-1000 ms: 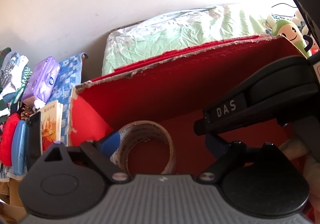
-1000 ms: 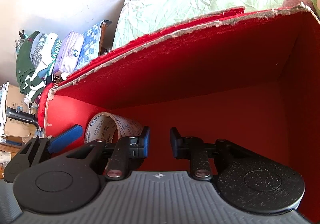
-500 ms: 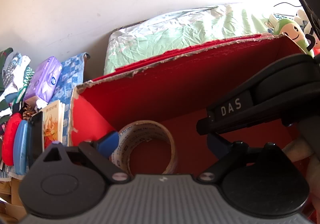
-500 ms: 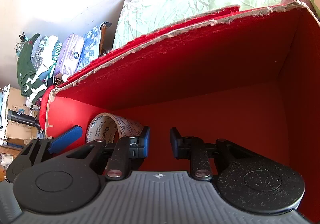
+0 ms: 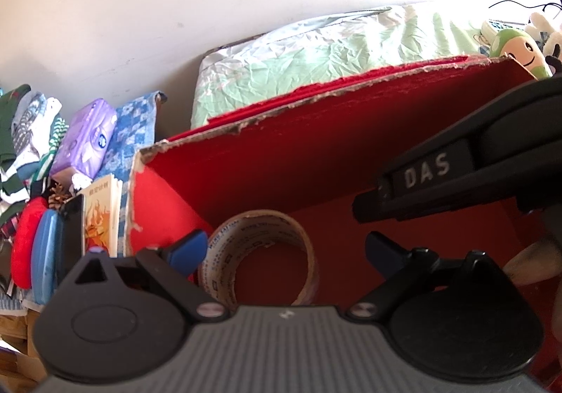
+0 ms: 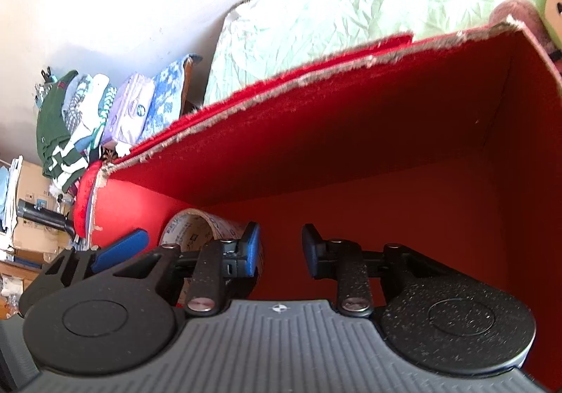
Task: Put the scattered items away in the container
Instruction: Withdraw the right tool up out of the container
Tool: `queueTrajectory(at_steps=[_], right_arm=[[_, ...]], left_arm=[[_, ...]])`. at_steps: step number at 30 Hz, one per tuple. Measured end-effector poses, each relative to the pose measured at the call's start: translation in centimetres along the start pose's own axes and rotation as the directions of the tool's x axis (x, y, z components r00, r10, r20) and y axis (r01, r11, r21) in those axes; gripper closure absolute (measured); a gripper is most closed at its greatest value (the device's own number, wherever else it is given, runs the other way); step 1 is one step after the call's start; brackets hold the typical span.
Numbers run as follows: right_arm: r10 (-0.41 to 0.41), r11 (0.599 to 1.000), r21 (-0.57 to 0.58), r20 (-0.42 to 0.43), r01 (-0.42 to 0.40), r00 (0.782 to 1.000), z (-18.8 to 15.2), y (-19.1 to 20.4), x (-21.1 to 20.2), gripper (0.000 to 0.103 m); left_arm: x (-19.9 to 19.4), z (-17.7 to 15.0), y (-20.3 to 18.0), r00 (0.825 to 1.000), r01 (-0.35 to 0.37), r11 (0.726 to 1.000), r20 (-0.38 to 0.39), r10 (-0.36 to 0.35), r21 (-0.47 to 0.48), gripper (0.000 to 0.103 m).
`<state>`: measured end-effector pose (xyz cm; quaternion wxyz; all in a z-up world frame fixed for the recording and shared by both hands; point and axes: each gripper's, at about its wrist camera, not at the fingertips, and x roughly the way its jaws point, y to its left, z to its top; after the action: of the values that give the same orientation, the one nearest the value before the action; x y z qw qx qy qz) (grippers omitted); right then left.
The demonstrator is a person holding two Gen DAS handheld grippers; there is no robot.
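Red cardboard is surrounding both claws: they are pointing down into the red box point(image 6: 351, 118). The left claw point(image 5: 284, 249) is standing wide, with the tape roll point(image 5: 260, 259) lying on the box floor between its blue pads, untouched. The right claw point(image 6: 281, 249) is narrowly parted and opening, nothing between its pads; the tape roll is sitting just left of it.
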<state>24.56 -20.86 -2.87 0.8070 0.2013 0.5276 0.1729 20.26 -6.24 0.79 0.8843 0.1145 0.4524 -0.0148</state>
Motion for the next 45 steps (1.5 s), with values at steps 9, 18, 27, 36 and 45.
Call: queueTrajectory(at_steps=[9, 18, 27, 36, 45], right_arm=[[-0.006, 1.000, 0.019, 0.085, 0.005, 0.996, -0.4, -0.4, -2.9, 0.072], [-0.037, 0.999, 0.002, 0.133, 0.037, 0.990, -2.5, -0.7, -5.5, 0.072], [-0.104, 0.994, -0.026, 0.155, 0.109, 0.982, -3.8, -1.4, -5.4, 0.069], [-0.051, 0.986, -0.136, 0.300, 0.096, 0.953, -4.3, 0.0, -9.2, 0.069], [0.083, 0.988, -0.152, 0.395, -0.024, 0.915, -5.9, -4.7, -18.8, 0.054]], left_arm=[[-0.2, -0.1, 0.1, 1.000, 0.015, 1.000, 0.013, -0.015, -0.007, 0.005], [-0.4, -0.2, 0.2, 0.999, 0.028, 0.999, 0.027, -0.027, -0.018, 0.004], [-0.4, -0.2, 0.3, 0.999, 0.036, 0.999, 0.032, -0.036, -0.017, 0.004], [-2.3, -0.4, 0.8, 0.993, 0.055, 0.998, 0.103, -0.050, -0.044, 0.004], [-12.2, -1.0, -0.4, 0.953, 0.158, 0.987, 0.268, -0.143, -0.034, 0.004]])
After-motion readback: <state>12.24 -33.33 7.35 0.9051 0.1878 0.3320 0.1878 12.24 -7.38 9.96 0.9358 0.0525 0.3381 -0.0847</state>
